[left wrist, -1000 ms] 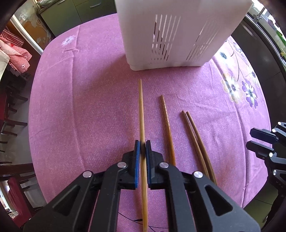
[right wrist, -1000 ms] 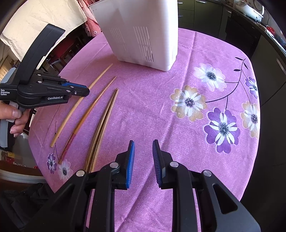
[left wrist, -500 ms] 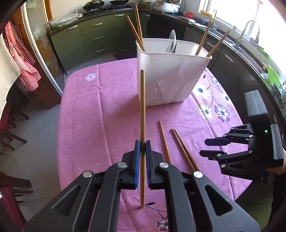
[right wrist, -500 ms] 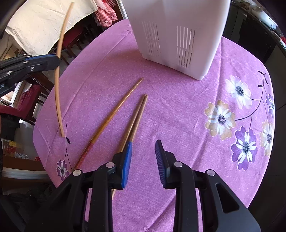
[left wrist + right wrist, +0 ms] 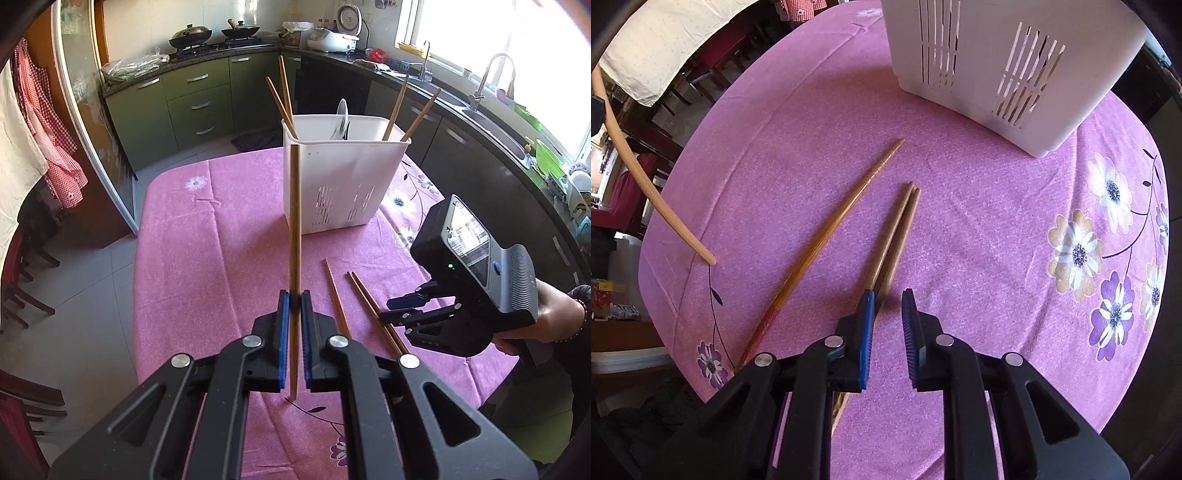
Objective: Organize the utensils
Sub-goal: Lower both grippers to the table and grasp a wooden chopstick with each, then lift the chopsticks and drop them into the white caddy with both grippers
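Left gripper [image 5: 294, 295]: jaws closed on a single pale chopstick [image 5: 294, 221], blue pads pressed against its shaft on both sides. The stick runs straight ahead between the fingers, its far end in line with the near-left corner of the white utensil basket [image 5: 343, 184] and its near end projecting back past the pads above the pink tablecloth [image 5: 207, 240]; clear of the cloth. From the right wrist view the same pale chopstick [image 5: 646, 192] shows at far left, off the cloth. Basket sits ahead of the left gripper and slightly to its right, upright, slotted walls; it holds chopsticks leaning out at both back corners and a spoon [image 5: 342, 118] near the middle. Right gripper [image 5: 887, 295]: jaws apart, nothing between the pads, held low over the cloth; whether the pads touch the cloth cannot be told. A pair of brown chopsticks [image 5: 897, 225] lies together on the cloth, near ends passing under the right gripper's left finger, tips pointing forward toward the basket [image 5: 997, 55]. One reddish-handled chopstick [image 5: 827, 236] lies just left of that pair, apart from it, roughly parallel. In the left wrist view the right gripper [image 5: 400, 310] appears forward and to the right, over the near ends of the pair [image 5: 373, 306], with the single stick [image 5: 334, 291] between the two grippers.
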{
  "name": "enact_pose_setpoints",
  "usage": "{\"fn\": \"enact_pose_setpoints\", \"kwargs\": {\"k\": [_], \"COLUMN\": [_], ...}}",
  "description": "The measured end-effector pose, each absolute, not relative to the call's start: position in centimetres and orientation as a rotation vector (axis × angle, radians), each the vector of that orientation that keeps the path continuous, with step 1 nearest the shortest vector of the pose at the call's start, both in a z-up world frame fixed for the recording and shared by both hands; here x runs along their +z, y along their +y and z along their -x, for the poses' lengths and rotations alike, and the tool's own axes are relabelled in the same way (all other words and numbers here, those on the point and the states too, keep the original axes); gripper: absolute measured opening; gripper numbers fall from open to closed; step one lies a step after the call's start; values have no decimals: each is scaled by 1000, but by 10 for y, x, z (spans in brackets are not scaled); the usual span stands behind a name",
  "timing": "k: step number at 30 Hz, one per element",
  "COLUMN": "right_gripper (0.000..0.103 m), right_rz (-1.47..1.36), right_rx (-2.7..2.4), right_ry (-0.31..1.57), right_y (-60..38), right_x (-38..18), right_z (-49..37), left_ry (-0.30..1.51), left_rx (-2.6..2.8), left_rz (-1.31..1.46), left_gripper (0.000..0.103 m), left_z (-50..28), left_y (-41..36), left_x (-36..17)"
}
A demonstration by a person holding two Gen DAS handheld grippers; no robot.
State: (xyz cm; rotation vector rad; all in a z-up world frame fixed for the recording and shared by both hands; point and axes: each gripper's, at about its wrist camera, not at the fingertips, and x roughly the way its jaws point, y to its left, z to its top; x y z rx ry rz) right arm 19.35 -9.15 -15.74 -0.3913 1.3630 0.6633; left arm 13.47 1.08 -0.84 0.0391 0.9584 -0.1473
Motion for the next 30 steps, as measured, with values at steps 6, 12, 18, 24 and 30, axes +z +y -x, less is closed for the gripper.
{"fn": "enact_pose_setpoints", "kwargs": {"k": [6, 12, 18, 24, 30], "right_gripper": [16, 7, 7, 7, 7], "right_rz": [440, 443, 360, 243, 169], "right_rx": [644, 631, 655, 703, 739], "right_ry": [1379, 1355, 1287, 1126, 1016], "right_y": [-60, -51, -70, -103, -140], "right_x": [-172, -174, -152, -101, -69], "right_z": [-189, -185, -183, -158, -123], "left_ry": [946, 938, 936, 931, 918], "left_rx": [-163, -166, -165, -169, -170], "left_rz": [-43, -48, -60, -67, -78], "left_gripper": [6, 6, 6, 6, 6], "left_z": [-130, -126, -125, -122, -116], "left_y": [11, 11, 9, 7, 8], "left_x": [-7, -7, -6, -5, -3]}}
